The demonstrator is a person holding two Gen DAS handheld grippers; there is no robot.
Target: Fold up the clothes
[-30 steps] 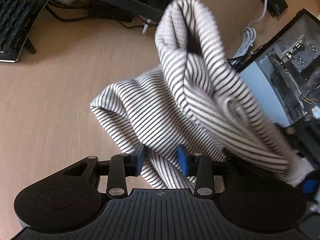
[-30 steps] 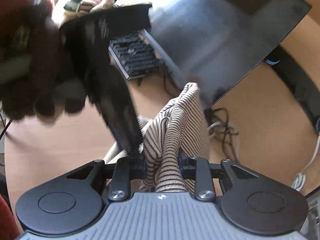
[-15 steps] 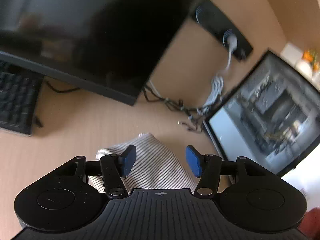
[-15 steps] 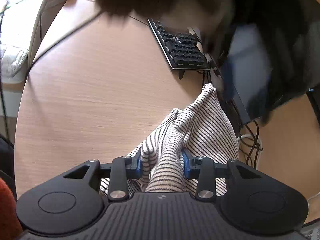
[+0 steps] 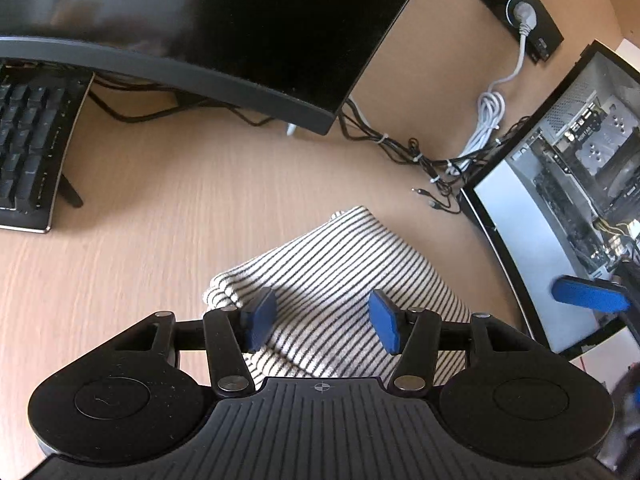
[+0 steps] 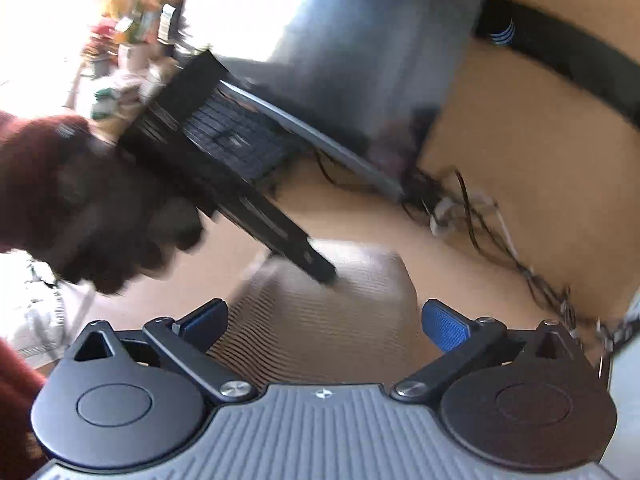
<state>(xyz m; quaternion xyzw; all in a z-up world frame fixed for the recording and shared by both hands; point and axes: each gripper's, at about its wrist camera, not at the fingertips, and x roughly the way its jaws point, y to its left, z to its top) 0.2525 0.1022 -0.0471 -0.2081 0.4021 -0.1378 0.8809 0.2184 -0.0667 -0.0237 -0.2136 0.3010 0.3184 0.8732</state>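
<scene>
Striped garment point(image 5: 340, 276) lies folded on the worktop point(image 5: 160, 208), lower centre. I see left hand-held gripper point(image 5: 322, 320) released; right hand-held gripper point(image 6: 324, 324) has just spread wide, empty. Risk: pads snagging fabric, undoing fold.

The folded garment point(image 5: 344, 264) is cream with thin dark stripes, lying on a light wood-grain desk point(image 5: 160, 208). Each black hand-held gripper point(image 5: 322, 322) carries blue pads point(image 6: 446, 326). A white cable point(image 5: 490, 116) sits behind the black monitor point(image 5: 248, 28).
</scene>
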